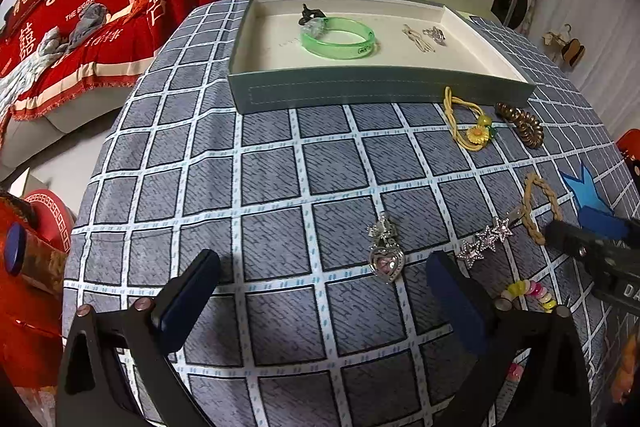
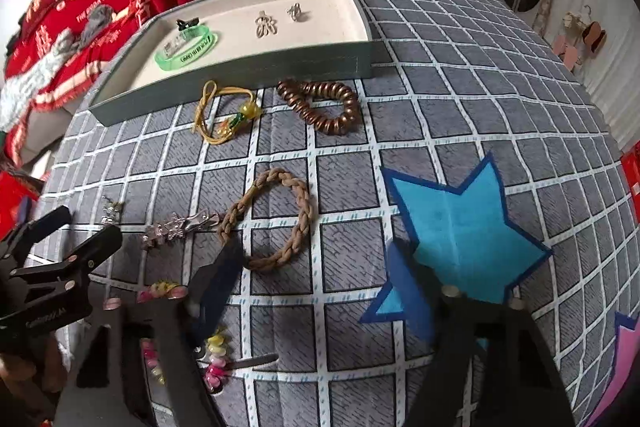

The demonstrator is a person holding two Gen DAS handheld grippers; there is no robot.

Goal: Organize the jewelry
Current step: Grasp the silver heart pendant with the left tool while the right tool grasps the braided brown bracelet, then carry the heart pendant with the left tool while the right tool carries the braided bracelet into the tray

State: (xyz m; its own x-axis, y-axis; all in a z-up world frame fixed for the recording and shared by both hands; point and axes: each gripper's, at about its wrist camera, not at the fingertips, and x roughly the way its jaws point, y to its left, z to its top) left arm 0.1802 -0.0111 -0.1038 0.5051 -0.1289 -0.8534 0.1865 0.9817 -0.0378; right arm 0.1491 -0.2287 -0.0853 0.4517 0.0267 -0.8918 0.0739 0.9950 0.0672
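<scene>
Braided bracelet [image 2: 276, 219] lies just ahead of right gripper [image 2: 316, 279]

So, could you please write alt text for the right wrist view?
The open right gripper hangs over a braided brown bracelet on a grey checked tablecloth. Beyond lie a yellow hair tie, a bronze spiral tie and a tray holding a green bangle.
</scene>
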